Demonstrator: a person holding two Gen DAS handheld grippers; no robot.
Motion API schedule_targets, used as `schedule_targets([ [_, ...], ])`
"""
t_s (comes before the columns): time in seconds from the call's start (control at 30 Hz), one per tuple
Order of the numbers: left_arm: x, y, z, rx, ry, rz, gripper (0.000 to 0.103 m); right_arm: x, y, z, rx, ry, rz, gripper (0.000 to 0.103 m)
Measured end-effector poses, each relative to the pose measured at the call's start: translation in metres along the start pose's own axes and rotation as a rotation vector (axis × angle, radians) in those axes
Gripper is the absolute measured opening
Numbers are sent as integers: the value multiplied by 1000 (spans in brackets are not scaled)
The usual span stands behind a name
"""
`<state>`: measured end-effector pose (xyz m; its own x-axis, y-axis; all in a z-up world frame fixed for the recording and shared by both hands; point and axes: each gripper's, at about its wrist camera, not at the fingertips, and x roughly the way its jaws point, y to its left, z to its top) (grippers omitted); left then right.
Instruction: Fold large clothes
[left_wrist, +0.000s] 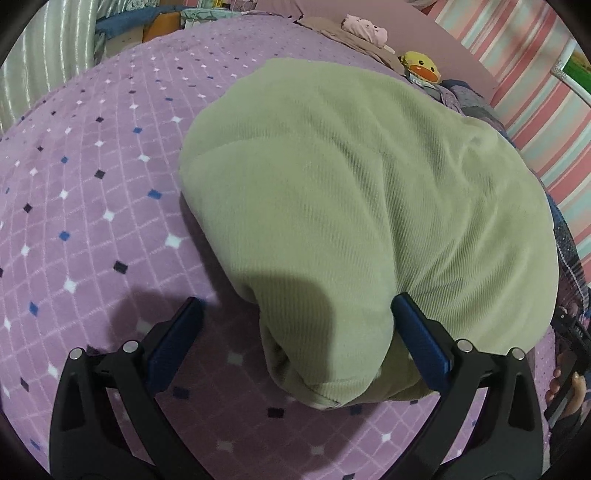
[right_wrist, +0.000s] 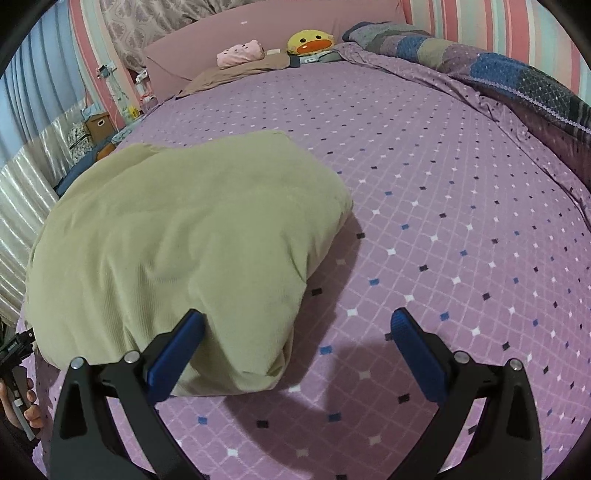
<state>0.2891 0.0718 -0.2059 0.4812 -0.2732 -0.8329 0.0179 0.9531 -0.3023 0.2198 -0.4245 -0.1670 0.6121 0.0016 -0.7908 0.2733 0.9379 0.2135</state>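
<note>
Garment (left_wrist: 351, 206): pale olive-green, ribbed. Bedspread (right_wrist: 443, 221) beneath it: lilac, white grid, blue and dark diamonds.

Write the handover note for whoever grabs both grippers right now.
Left gripper: open, holding nothing, straddling the near corner of the pale green ribbed-knit garment.
Right gripper: open, empty, at the garment's other near corner.
The garment lies as a folded bundle on the purple diamond-patterned bedspread.
Done: it looks at least partly folded.
Left: judge whether another fold is needed, then tidy the edges.
</note>
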Motion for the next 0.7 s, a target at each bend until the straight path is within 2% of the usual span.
schedule_targets([
  [0.2, 5, -18, 13, 44, 46, -44, 99, 2, -5, 0, 18, 6, 30, 101],
  [0.27, 4, -24, 14, 76, 47, -45, 92, 4, -8, -1, 20, 13, 46, 101],
  [0.4, 0, -33, 16, 128, 56, -14, 86, 8, -17, -5, 49, 21, 101, 101],
  [0.7, -1, -43, 21, 134, 61, 18, 87, 59, -35, -9, 223, 110, 371, 102],
])
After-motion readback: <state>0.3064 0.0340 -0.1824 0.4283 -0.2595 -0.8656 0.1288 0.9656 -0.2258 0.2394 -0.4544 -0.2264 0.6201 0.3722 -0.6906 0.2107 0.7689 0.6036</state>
